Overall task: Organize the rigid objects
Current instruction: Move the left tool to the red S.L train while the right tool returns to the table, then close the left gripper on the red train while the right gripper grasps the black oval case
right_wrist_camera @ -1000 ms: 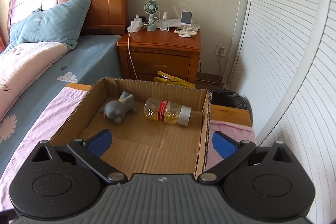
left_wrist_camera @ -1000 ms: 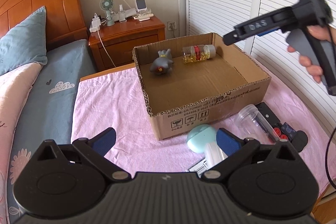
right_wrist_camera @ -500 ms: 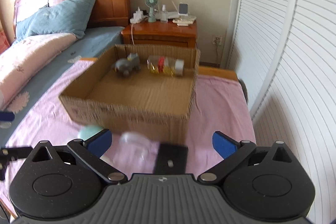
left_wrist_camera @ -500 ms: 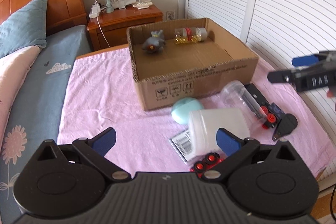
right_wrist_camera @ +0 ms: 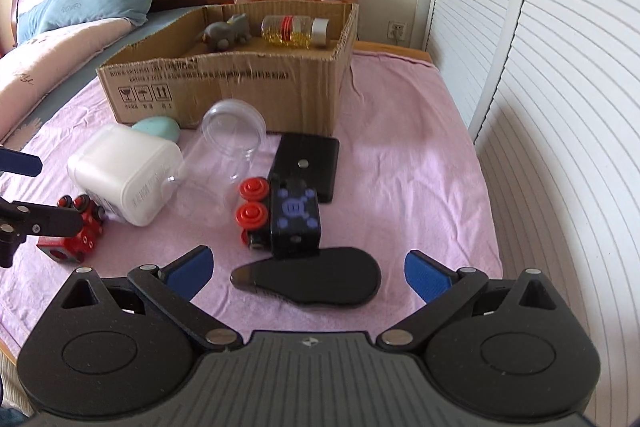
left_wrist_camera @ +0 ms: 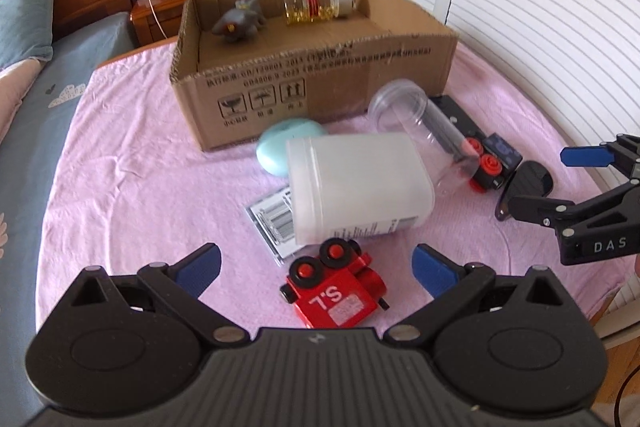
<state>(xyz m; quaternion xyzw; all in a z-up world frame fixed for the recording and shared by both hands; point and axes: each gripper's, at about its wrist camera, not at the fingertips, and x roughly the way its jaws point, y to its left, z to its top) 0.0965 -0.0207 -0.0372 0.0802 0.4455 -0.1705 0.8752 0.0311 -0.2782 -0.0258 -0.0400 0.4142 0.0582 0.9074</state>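
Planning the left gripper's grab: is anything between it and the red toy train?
Nothing visible: the left gripper is open with the red toy train lying on the pink cloth straight ahead; the white jar lies just beyond it.

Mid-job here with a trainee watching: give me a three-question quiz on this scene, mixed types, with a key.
1. True or false: the cardboard box already holds two items.
2. Which lies nearest the left claw? A) red toy train B) mint oval case C) clear jar
3. Fill in: in the right wrist view, the flat black oval piece lies between the fingers of the ___ claw.

Key: 1 true, the grey toy animal and the capsule bottle; 2 A; 3 right.
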